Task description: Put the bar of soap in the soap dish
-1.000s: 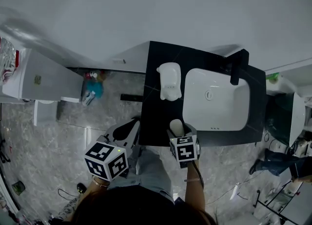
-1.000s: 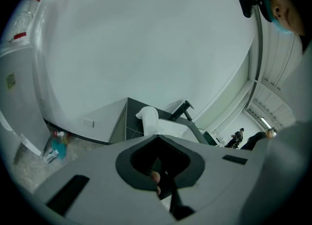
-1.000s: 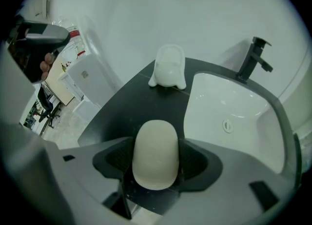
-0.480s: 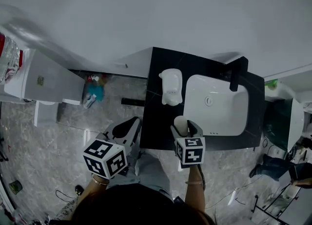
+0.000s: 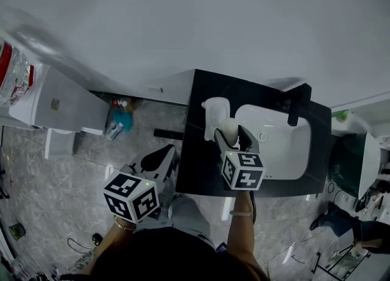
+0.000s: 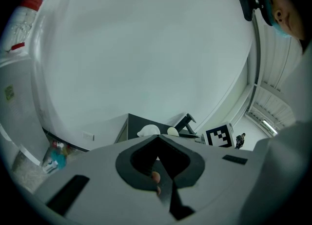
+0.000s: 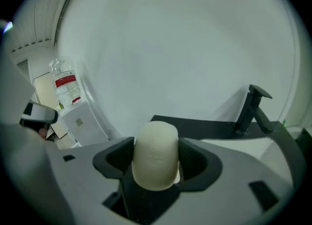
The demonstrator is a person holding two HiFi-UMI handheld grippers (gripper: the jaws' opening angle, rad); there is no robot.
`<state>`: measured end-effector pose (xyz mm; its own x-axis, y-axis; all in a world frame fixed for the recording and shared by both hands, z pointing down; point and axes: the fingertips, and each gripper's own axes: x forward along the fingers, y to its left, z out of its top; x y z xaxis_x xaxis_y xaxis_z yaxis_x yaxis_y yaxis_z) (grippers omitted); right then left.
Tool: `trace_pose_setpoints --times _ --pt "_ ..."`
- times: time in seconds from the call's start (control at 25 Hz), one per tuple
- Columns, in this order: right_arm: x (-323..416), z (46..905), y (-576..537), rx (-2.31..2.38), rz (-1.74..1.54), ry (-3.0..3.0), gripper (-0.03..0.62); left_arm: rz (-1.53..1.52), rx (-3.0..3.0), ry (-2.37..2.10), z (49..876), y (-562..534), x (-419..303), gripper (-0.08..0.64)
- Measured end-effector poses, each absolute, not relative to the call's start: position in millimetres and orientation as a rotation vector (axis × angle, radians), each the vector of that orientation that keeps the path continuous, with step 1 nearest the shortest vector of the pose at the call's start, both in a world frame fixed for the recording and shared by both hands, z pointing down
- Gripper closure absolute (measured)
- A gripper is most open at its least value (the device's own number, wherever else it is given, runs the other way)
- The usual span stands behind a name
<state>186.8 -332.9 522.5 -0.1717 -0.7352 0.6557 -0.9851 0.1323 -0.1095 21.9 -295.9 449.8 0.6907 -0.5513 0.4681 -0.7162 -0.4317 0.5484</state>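
Observation:
A cream bar of soap [image 5: 230, 131] stands upright between the pads of my right gripper [image 5: 231, 135], which is shut on it. In the right gripper view the soap [image 7: 155, 153] fills the gap between the jaws of the right gripper [image 7: 156, 159]. The white soap dish [image 5: 213, 109] lies on the black counter [image 5: 198, 173], left of the basin. The soap hangs over the dish's near end and hides part of it. My left gripper [image 5: 156, 161] is shut and empty, held off the counter's left front corner. In the left gripper view the left gripper [image 6: 158, 142] faces the dish [image 6: 147, 131].
A white basin [image 5: 280, 136] is sunk in the counter's right half, with a black faucet [image 5: 298, 99] behind it. A white cabinet [image 5: 58, 106] stands at the left, with bottles [image 5: 116, 124] on the marble floor beside it. A wall rises behind the counter.
My right gripper has carried the soap from the counter's front edge forward to above the dish's near end. The left gripper has stayed put.

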Motion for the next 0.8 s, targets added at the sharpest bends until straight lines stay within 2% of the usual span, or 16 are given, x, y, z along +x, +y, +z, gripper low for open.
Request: trace_pose_setpoints --times 0.8 --pt "182 574 -387 1.695 0.778 -1.93 0.306 0.343 2.067 -1.0 476 -301 -2 0.561"
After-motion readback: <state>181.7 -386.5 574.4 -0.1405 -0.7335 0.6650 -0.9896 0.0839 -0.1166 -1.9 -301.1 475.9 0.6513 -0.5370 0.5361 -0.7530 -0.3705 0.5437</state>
